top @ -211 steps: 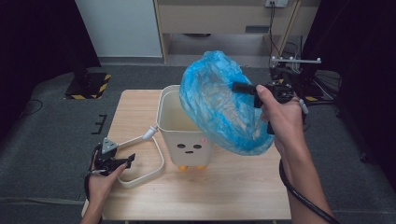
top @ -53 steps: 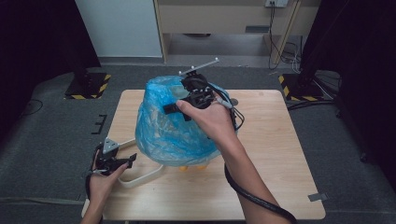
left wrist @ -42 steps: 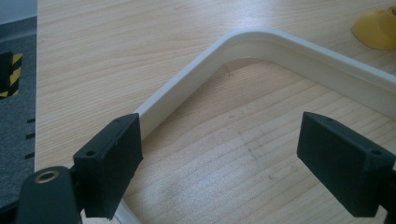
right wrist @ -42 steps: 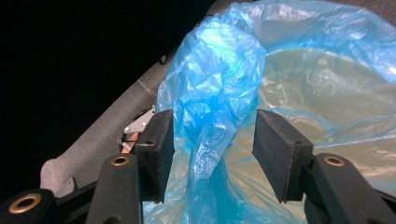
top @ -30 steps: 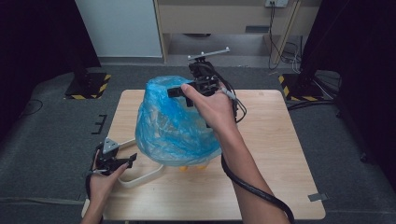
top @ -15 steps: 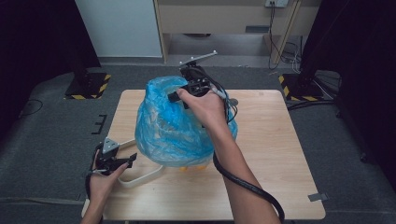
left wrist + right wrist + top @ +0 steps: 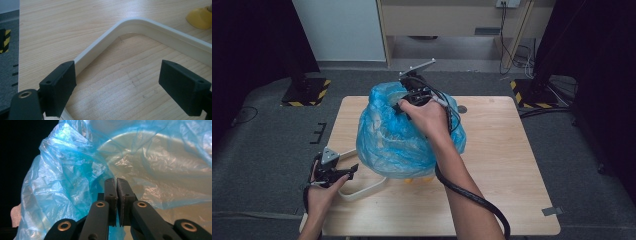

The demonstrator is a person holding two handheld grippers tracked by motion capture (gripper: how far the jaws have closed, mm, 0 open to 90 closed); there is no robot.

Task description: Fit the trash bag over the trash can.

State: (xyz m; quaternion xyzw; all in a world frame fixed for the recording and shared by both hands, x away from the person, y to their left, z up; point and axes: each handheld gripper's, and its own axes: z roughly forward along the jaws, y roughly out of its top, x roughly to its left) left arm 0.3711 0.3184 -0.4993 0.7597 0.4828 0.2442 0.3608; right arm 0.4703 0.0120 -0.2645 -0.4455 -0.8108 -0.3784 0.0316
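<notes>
A crumpled blue plastic bag [image 7: 397, 145] lies draped over a white bin, which it hides almost fully. Two yellow feet [image 7: 417, 179] peek out below it. My right gripper [image 7: 399, 106] is at the bag's top, pointing down into the folds. In the right gripper view its jaws [image 7: 116, 180] stand pressed together after just closing, with the blue bag [image 7: 62, 182] around and behind them; I see no film between the pads. My left gripper [image 7: 347, 172] rests open at the table's front left. Its jaws [image 7: 122, 87] straddle a white curved handle [image 7: 140, 25] lying on the wood.
The wooden table [image 7: 512, 165] has bare room on its right half and front. A yellow foot [image 7: 200, 17] sits past the handle in the left gripper view. Grey carpet surrounds the table; dark stands and cables are at the back.
My right hand has sunk lower onto the top of the bag and pressed the folds down a little. The left hand has stayed put.
</notes>
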